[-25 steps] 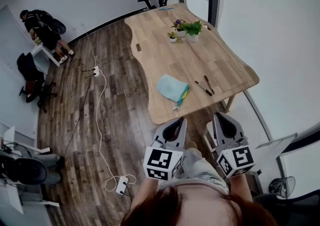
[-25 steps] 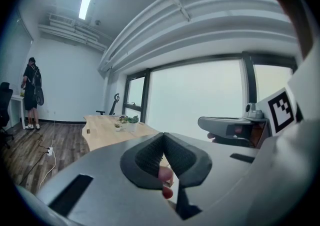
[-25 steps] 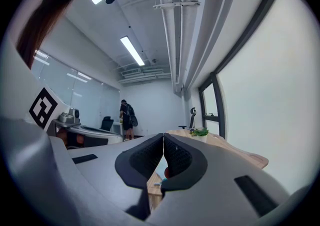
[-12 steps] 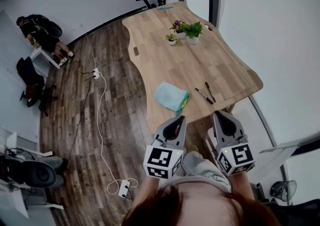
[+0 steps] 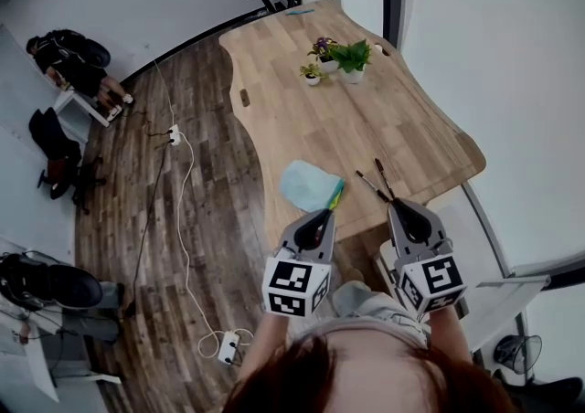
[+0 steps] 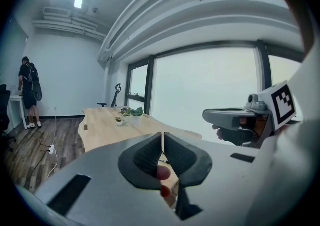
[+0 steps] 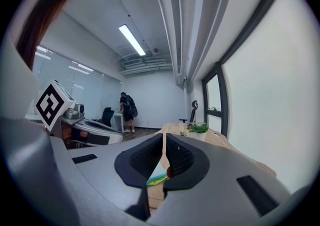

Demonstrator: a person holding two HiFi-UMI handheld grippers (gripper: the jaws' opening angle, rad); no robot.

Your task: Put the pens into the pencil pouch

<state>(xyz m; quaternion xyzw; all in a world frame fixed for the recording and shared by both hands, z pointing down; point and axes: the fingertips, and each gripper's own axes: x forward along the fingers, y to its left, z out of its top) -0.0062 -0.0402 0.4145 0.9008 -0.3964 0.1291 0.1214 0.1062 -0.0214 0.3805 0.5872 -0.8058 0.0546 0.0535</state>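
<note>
- Grippers first: the left gripper [image 6: 163,142] has its jaws pressed together, black pads meeting with nothing between them. Same for the right gripper [image 7: 164,145], jaws closed on nothing.
- The person holds both out in front of their body, side by side and pointing at the near edge of the wooden table [image 5: 347,119]. Each one has a marker cube at the back end.
- The pencil pouch [image 5: 309,185] is a light blue thing with a yellow-green edge. It lies flat near the table's near edge, right ahead of the left gripper's tip, which looks close to it from the head view. I can't tell if there's any contact.
- The two pens [image 5: 377,183] are dark and thin. They lie side by side on the bare wood just right of the pouch, ahead of the right gripper, and they're outside the pouch.
- Farther up the table there's a leafy potted plant [image 5: 352,55] with a small flowering pot [image 5: 313,71] just beside it.
- On the dark wood floor to the left, a white cable [image 5: 183,192] snakes down to a power strip [image 5: 226,343].
- Way off at the far left, another person [image 5: 69,50] in dark clothes leans over a white desk, with an office chair [image 5: 50,132] near them.
</note>
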